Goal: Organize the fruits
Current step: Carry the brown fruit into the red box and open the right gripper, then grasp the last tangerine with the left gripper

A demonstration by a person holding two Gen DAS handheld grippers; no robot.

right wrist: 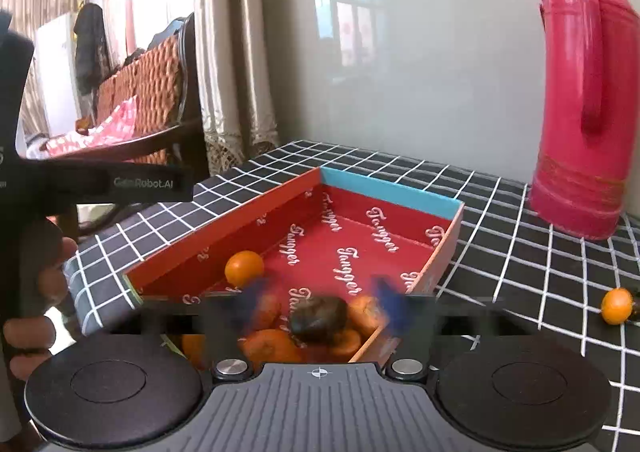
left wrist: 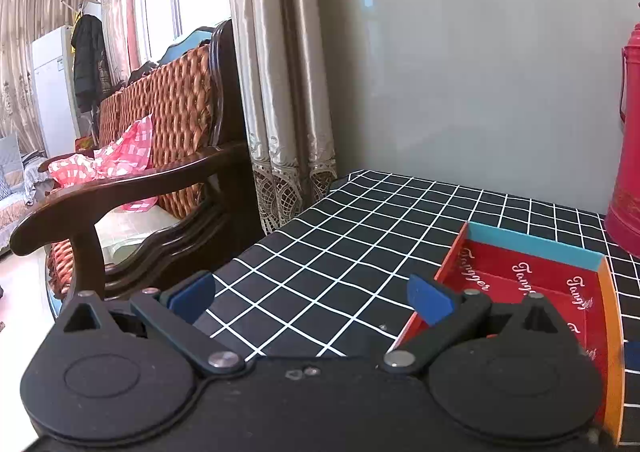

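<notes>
a red box (right wrist: 352, 248) with white words inside is seen on the desk (right wrist: 520, 252), which is covered with a black cloth with white lines. one short wall of the box is blue. several orange fruits (right wrist: 272, 344) are piled in the near end of the box, and a dark brown fruit (right wrist: 318, 318) is laid on top of them. one more orange fruit (right wrist: 244, 268) is seen alone by the left wall of the box. another orange fruit (right wrist: 616, 306) is left on the desk, well apart from the box on the right, with a small dark thing touching it at the edge of the view. a tall pink flask (right wrist: 584, 100) is stood behind the box, near the wall. the right gripper (right wrist: 320, 304) is held over the near end of the box, its blue fingertips (right wrist: 390, 300) blurred and spread wide, one on each side of the dark fruit, and nothing is held by them. the left gripper (left wrist: 310, 298) is held low over the desk, just left of the box (left wrist: 532, 280), with its jaws wide open and nothing between them. in the right wrist view, a hand (right wrist: 36, 292) is seen wrapped round the black handle of the left gripper. a wooden chair (left wrist: 132, 188) with a woven back is stood beside the desk, and a pink checked bag (left wrist: 116, 156) is laid on it.
</notes>
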